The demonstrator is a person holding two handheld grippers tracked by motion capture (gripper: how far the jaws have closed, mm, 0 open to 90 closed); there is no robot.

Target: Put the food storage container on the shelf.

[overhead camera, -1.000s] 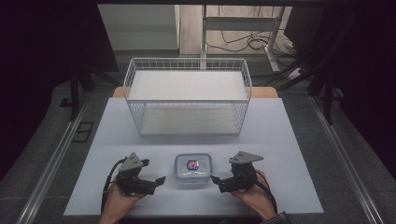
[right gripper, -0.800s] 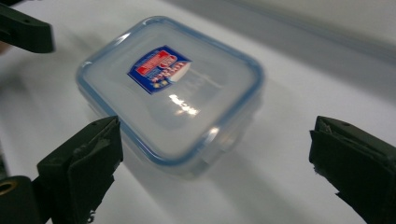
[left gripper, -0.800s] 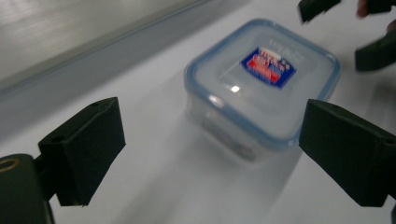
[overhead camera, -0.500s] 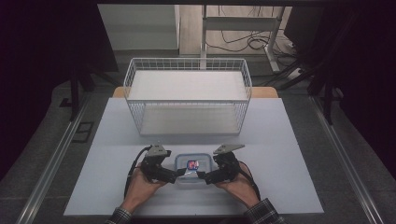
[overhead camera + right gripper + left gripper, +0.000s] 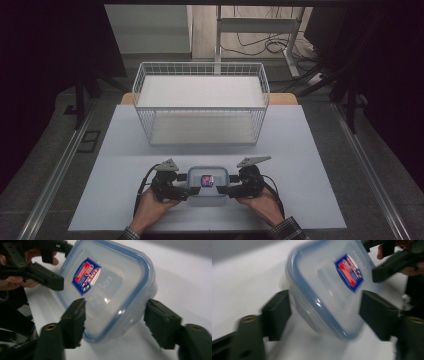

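Note:
A clear plastic container with a blue-rimmed lid and a red and blue label lies on the white table near its front edge. My left gripper reaches it from the left and my right gripper from the right. In the left gripper view the container sits between the spread jaws of the left gripper, which is open. In the right gripper view the right gripper likewise straddles a corner of the container, open. Each gripper view is blurred.
A white wire basket stands at the back of the table, its bottom lined white. Dark floor, metal rails and cables surround the table. A hand holds each gripper at the front edge.
Both grippers have moved inward from the table's sides to the container. Their jaws now straddle it from left and right.

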